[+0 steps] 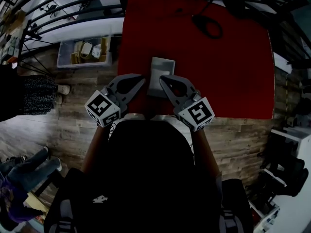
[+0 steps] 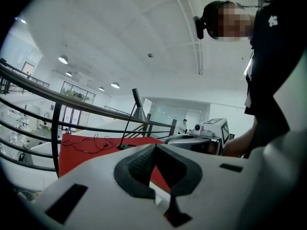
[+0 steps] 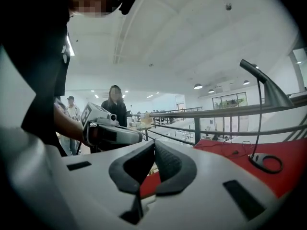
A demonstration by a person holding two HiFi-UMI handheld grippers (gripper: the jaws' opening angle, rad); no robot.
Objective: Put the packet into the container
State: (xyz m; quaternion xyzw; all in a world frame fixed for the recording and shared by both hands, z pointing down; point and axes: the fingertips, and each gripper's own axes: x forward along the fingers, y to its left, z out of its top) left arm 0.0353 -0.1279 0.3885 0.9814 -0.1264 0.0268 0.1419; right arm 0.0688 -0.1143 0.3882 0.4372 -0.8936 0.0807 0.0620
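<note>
A pale grey rectangular thing [image 1: 161, 74] lies on the red table [image 1: 228, 72] near its front edge; I cannot tell whether it is the packet or the container. My left gripper [image 1: 143, 78] is shut and empty, its tip just left of that thing. My right gripper [image 1: 162, 77] is shut too, with nothing between its pads, its tip at the thing's front edge. Both point upward and away in their own views: the left gripper [image 2: 154, 146] faces the ceiling and railing, as does the right gripper [image 3: 154, 143]. Neither gripper view shows the grey thing.
A black cable loop [image 1: 208, 27] lies at the far side of the table. A clear bin [image 1: 85, 53] with small items stands on the wooden floor to the left. Black railings [image 1: 58, 13] run behind. People stand at the left [image 1: 29, 95] and beyond the railing [image 3: 114, 104].
</note>
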